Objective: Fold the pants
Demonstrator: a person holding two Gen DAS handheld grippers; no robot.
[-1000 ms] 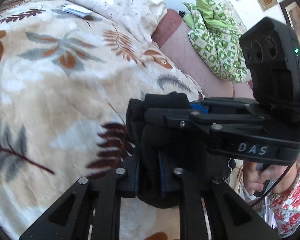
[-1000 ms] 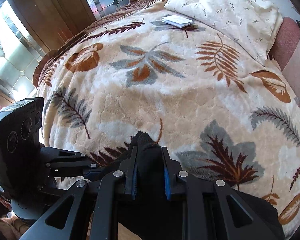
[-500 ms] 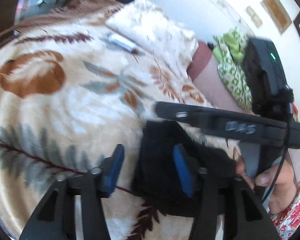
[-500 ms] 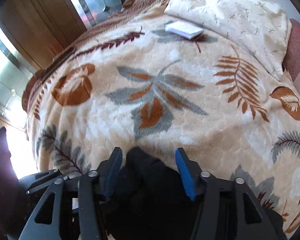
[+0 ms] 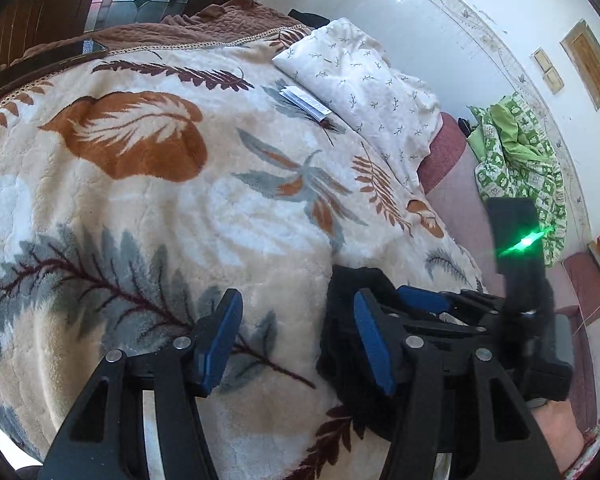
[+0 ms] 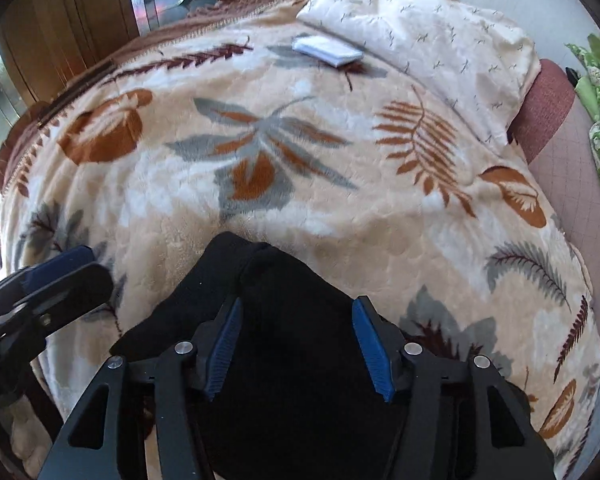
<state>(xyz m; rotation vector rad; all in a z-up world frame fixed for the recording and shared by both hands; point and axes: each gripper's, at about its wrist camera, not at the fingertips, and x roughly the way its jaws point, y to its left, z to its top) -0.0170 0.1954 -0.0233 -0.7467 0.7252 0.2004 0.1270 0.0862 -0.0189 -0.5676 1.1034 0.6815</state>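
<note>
The black pants [image 6: 284, 320] lie bunched on the leaf-patterned blanket [image 6: 300, 184] at the near edge of the bed. My right gripper [image 6: 298, 344] is open, its blue pads on either side of the cloth and above it. In the left wrist view the pants [image 5: 344, 320] show as a dark heap behind my right finger. My left gripper [image 5: 298, 340] is open and empty, just left of the heap, over bare blanket [image 5: 140, 200]. The right gripper's body [image 5: 520, 280] is at the right there.
A white pillow [image 6: 428, 36] lies at the head of the bed with a small white folded packet [image 6: 326, 50] in front of it. A green patterned cloth [image 5: 516, 160] is heaped on the pink sofa beyond the bed. Wooden doors stand at the far left.
Both grippers were shut on the pants one second ago and have opened. The pants have dropped onto the blanket. The left gripper has moved left, off the heap.
</note>
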